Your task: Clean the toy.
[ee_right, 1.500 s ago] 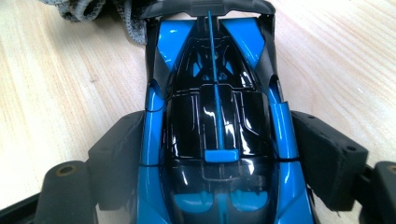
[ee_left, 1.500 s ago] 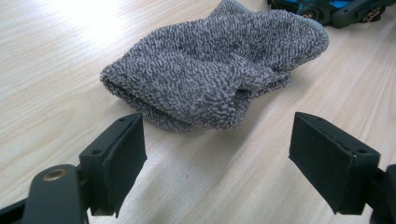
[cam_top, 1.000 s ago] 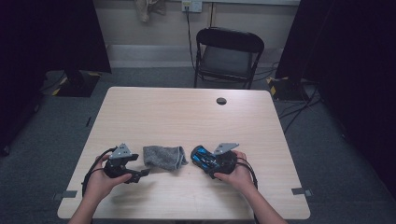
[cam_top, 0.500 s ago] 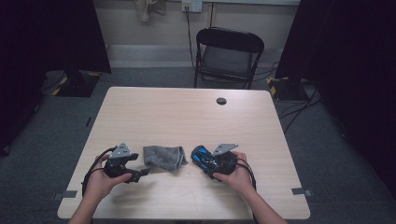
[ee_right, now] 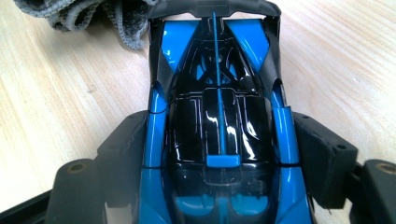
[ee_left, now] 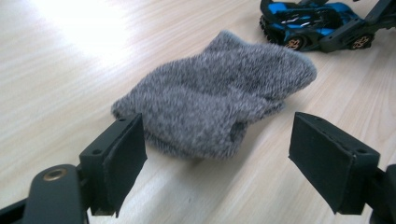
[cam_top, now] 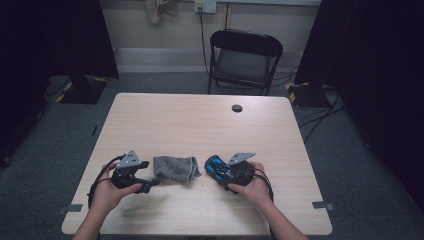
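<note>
This looks like a recording studio or lab room. Black curtains (cam_top: 65, 40) hang at both sides, a folding chair (cam_top: 243, 60) stands behind a plain wooden bench (cam_top: 190, 120), cables (cam_top: 320, 120) trail over grey carpet (cam_top: 45, 150), and a wall socket (cam_top: 205, 6) sits above.

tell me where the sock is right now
In the high view the sock lies on the table's near edge, between the left tool and the toy car.

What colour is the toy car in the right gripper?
Blue and black toy car, clearest in the right gripper view.
</note>
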A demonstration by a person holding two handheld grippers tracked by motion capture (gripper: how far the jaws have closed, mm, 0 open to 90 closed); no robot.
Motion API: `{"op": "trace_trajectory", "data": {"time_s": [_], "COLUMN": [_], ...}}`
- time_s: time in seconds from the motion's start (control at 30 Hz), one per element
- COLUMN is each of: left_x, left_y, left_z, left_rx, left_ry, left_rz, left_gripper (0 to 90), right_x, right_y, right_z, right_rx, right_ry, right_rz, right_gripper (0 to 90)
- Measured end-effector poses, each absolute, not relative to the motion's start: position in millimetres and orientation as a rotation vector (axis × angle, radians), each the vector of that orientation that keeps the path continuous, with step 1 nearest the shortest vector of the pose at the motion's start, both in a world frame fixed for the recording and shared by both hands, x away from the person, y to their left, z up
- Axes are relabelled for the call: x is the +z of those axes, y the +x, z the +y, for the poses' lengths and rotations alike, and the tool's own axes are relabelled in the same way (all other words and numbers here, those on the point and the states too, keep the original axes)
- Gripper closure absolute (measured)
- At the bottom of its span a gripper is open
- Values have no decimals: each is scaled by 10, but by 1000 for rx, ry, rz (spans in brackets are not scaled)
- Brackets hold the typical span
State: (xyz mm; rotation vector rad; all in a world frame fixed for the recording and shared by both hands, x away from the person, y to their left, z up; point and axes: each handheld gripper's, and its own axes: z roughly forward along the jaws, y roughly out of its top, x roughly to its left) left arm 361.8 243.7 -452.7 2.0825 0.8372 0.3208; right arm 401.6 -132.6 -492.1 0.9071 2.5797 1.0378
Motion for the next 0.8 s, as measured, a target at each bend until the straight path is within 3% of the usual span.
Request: {"op": "trace_trajectory", "data": {"time_s": [0.37, 0.8], "left_x": [-4381, -4614], "left_y": [3854, 4184], "left_z": [2200, 1819], "left_rx": [346, 303], "left_ry": [2162, 2322], "left_rz": [707, 552], "left_gripper": [170, 186], "right_x": [-4912, -4912], "right_y": [4032, 4037], "right_z": [-1350, -1363], "right_rx": [1052, 1060], "right_ry": [926, 918], "right_rz": [2593, 2602], "right_gripper": [262, 261]}}
